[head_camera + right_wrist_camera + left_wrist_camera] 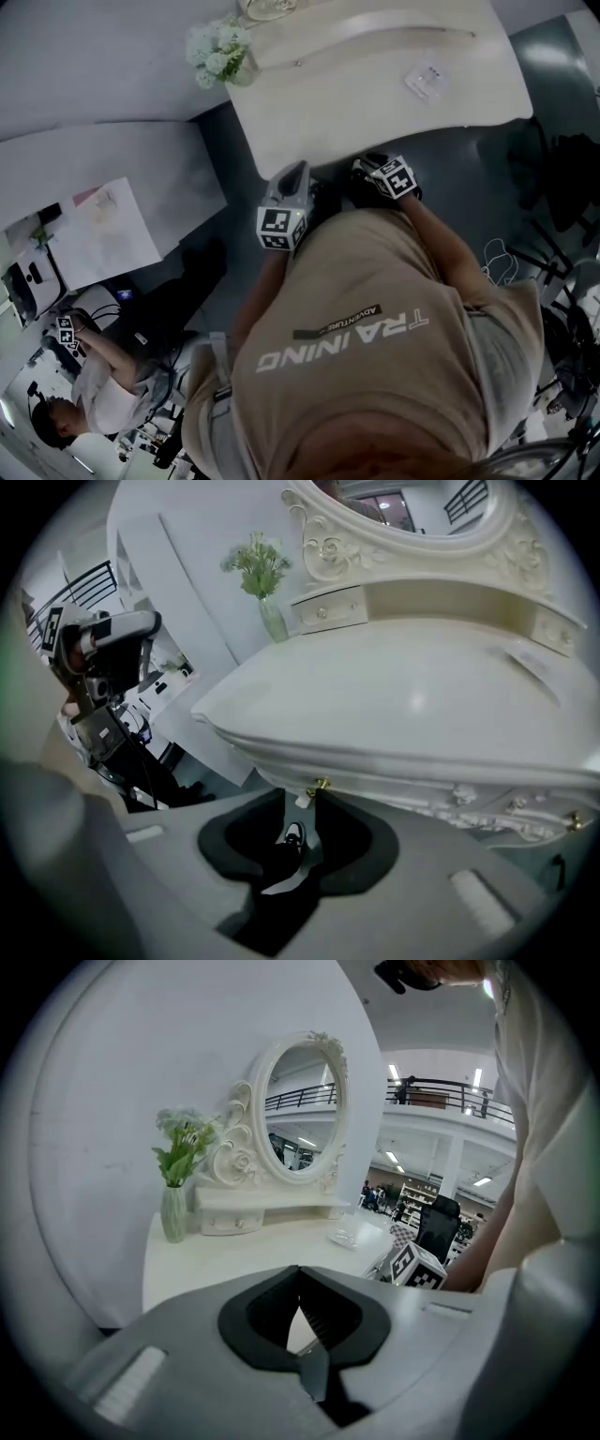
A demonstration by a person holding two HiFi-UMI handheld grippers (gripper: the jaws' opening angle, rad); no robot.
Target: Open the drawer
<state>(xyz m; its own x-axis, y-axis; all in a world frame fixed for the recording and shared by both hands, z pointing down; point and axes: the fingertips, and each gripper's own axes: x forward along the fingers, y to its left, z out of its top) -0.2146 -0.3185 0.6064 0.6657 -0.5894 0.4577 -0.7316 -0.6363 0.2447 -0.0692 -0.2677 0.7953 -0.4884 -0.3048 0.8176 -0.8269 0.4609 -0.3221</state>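
While the right gripper (298,841) hangs just under the table's (394,696) front edge, fingers narrowly apart and empty, the drawer (361,787) is shut. This looks like the approach; next, pinch its knob (320,785) and pull. The left gripper (302,1330) is narrow too, and empty.

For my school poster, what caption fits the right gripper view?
The right gripper, jaws slightly apart, points at a gold knob under the front edge of the dressing table.
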